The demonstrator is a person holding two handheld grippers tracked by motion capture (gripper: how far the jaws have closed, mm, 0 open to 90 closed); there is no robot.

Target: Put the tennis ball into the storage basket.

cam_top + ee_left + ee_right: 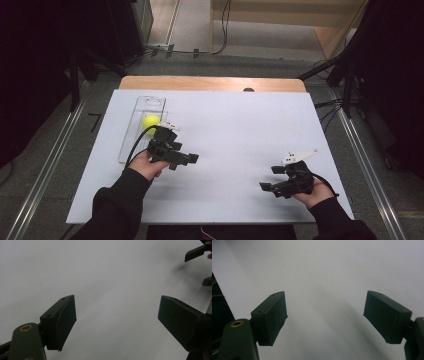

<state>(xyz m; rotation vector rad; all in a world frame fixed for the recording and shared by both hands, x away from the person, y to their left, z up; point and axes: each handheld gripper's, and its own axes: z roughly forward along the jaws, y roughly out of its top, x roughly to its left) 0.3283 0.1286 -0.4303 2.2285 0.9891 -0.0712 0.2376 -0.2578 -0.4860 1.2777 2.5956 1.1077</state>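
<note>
The white desk (235,130) takes up the middle of the high view, a wooden edge showing along its top. At the upper left of the desk lies a clear plastic tray (131,137), long and narrow, with a yellow ball (150,121) resting inside it near its upper end. The left claw (186,161) hovers just below and right of the ball, near the tray's right edge, its jaws released and wide apart with nothing between them. The right claw (271,178) sits at the lower right, well apart, likewise released and empty.
</note>
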